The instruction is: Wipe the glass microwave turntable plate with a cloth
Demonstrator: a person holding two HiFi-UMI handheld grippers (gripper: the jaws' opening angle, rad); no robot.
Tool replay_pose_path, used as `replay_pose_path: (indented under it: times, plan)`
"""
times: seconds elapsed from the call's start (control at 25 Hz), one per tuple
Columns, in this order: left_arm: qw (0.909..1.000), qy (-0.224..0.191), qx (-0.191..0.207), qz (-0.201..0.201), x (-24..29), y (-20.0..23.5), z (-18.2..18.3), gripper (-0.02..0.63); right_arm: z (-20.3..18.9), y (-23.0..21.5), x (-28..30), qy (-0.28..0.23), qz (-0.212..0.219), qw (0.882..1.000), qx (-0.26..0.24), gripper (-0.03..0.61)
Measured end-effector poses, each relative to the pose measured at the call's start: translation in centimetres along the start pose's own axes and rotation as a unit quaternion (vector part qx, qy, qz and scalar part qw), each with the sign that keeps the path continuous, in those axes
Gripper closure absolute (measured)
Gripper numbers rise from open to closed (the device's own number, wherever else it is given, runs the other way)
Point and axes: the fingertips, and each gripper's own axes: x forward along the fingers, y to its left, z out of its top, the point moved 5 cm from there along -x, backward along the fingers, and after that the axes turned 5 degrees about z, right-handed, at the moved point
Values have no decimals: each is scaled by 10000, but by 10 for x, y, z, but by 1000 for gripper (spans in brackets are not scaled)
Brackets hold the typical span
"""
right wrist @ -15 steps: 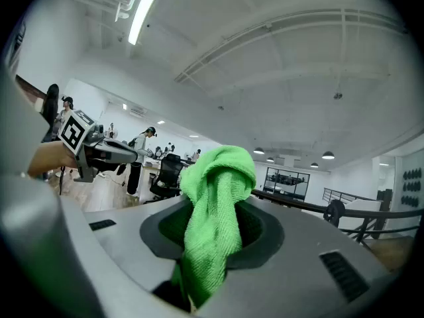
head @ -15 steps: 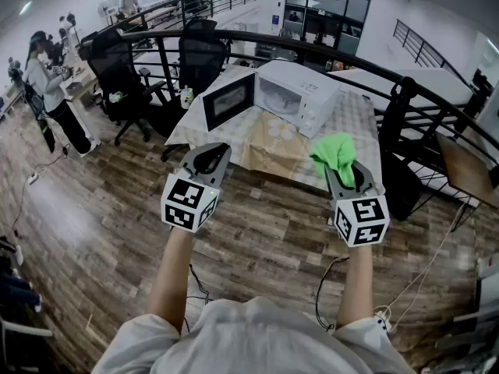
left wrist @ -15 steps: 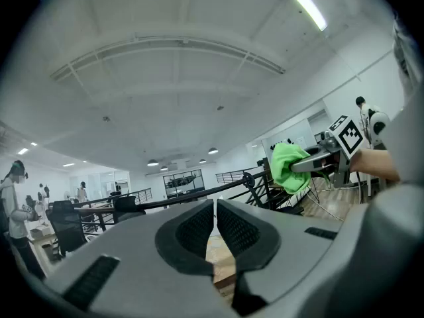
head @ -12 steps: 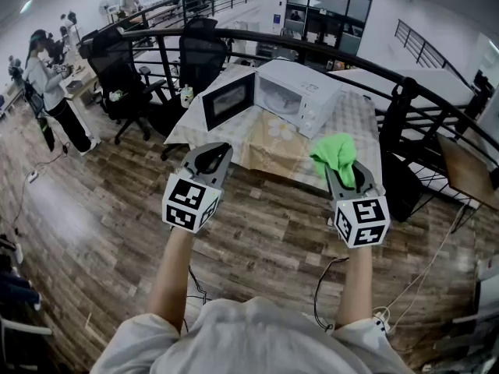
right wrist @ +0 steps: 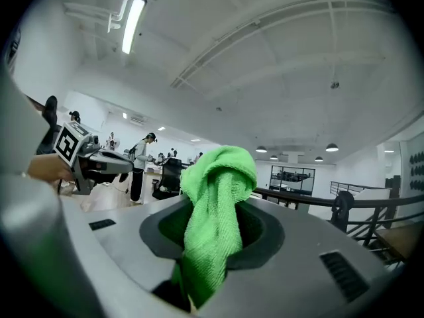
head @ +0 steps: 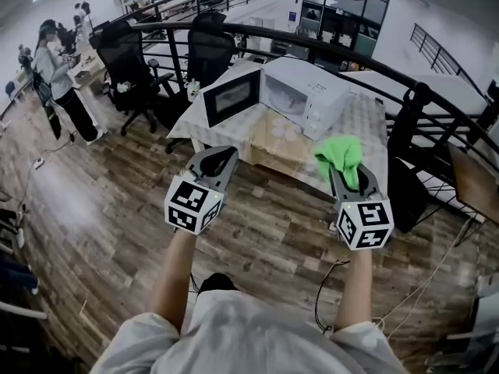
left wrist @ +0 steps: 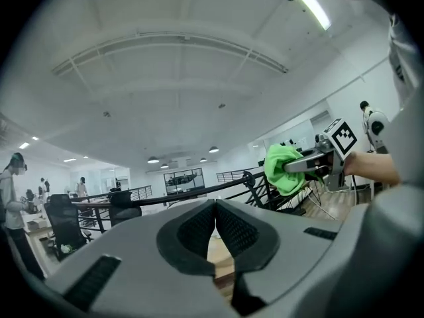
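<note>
Wood floor (head: 101,209); cloth (head: 341,154) along right gripper (head: 348,179), bunch forward

The grey two-jaw left gripper (left wrist: 215,220) is holding its dark ribbed pads (left wrist: 195,225) pressed together, with nothing between them. Above and to the right of the claw, the right gripper (left wrist: 291,167) is clutching a bright green microfibre cloth (left wrist: 278,177). A black curved metal railing (left wrist: 183,193) is running just beyond the claw's tips.

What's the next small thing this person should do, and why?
Probably step closer to the microwave: its door is open, but both grippers are short of the table. The right gripper grips the green cloth; the left gripper is shut, empty.
</note>
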Motion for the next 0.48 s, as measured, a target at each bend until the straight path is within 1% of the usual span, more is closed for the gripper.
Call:
replay_pose_path:
  times: [0.12, 0.24, 0.36, 0.48]
  plan:
    - [9998, 133, 139, 110, 17, 8, -7, 594, -7, -9, 16, -47, 73, 9999, 140, 454]
    - [9996, 96, 217, 142, 40, 26, -13, 594, -10, -19, 45, -90, 162, 9996, 221, 454]
    - [9996, 47, 223, 136, 74, 58, -24, 594, -14, -30, 87, -106, 131, 9996, 242, 454]
    - [9995, 16, 293, 109, 110, 102, -37, 594, -14, -34, 140, -110, 79, 9995, 273, 454]
